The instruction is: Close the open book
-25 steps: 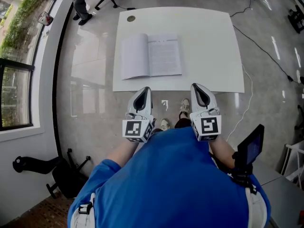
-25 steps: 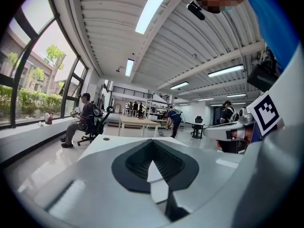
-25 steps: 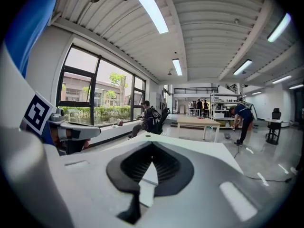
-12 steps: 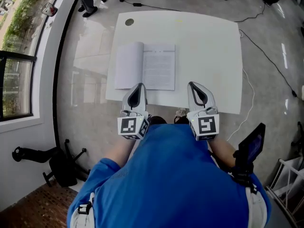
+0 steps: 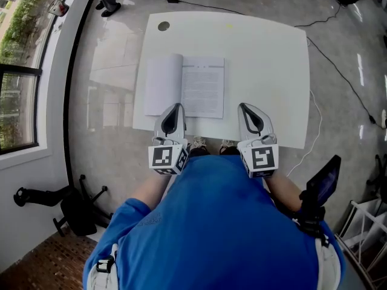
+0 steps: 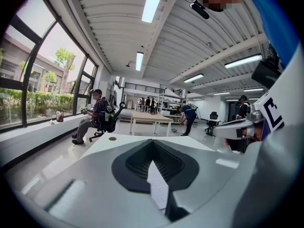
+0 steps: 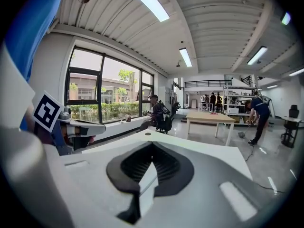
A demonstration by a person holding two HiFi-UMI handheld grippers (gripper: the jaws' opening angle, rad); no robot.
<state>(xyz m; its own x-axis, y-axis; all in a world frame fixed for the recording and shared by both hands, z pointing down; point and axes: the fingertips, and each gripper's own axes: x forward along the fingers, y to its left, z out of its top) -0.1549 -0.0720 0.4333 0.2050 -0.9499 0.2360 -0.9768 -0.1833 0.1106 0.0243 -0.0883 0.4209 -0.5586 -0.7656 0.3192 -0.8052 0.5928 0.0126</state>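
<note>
Polished grey concrete floor [image 5: 109, 71] surrounds a white rectangular table [image 5: 266, 71], seen from above the person in a blue shirt [image 5: 217, 222]. An open white paperback book [image 5: 184, 86] lies flat on the table's 9 o'clock half, pages up, near the front edge. At the book's 6 o'clock, the grey left gripper [image 5: 176, 107] points across its near edge, jaws pressed together and empty. At the book's 4 o'clock, over bare tabletop, the grey right gripper [image 5: 245, 107] is likewise closed on nothing. A small dark round hole [image 5: 163, 25] marks the table's 11 o'clock corner.
</note>
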